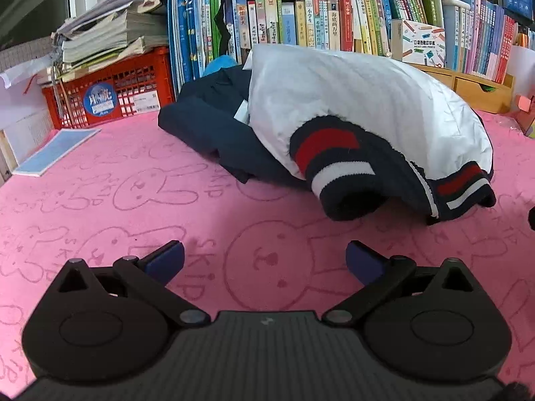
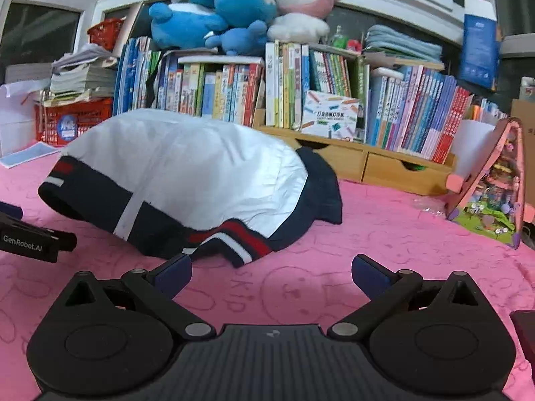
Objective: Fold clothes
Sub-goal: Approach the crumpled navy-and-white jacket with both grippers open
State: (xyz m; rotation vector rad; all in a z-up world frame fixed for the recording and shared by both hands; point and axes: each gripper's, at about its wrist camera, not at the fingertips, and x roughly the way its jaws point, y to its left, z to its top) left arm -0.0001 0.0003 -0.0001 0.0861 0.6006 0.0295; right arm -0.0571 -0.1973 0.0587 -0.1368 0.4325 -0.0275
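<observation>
Navy and white, the padded jacket with red-white-navy ribbed cuffs and hem [image 1: 351, 107] lies in a rumpled mound on the pink plush blanket printed with rabbit outlines [image 1: 100, 207], with its white lining turned outward over most of the heap. Its long axis runs roughly across both views, parallel to the row of upright books [image 2: 334, 83] behind it. In the left wrist view one striped cuff [image 1: 334, 163] opens toward the camera, and the striped hem sits at the right end; in the right wrist view another striped band [image 2: 230, 237] points toward the near edge.

Both tools are low over the blanket, just short of the jacket and apart from it. The left gripper [image 1: 265, 262] has its blue-padded fingers spread wide with nothing between them. The right gripper [image 2: 271, 275] is likewise spread wide and holds nothing, with the striped band just beyond its left finger. The left gripper's black body shows at the left edge of the right wrist view.
</observation>
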